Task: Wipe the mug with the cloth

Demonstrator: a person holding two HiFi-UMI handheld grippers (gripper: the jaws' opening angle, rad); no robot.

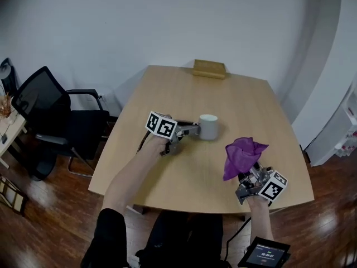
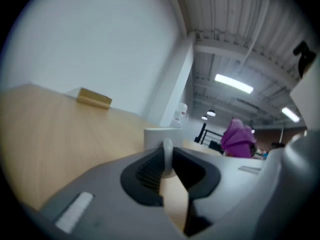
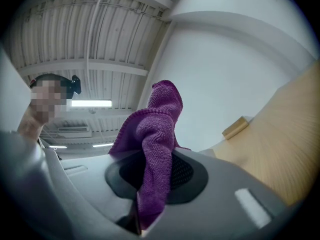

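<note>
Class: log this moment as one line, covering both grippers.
left gripper: shut on mug handle | right gripper: shut on cloth | cloth not touching mug

Your mug (image 1: 208,127) is plain white and stands upright just beyond the fingertips of your left gripper (image 1: 191,130). Its handle (image 2: 167,156) faces back toward you and sits upright between the two fingers, which close on it from either side. Your cloth (image 1: 243,155) is purple with a coarse, nubby weave. The fingers of your right gripper (image 1: 249,176) pinch its lower end, and the rest rises past the fingertips in a bunched, crumpled peak, clear of the mug.
</note>
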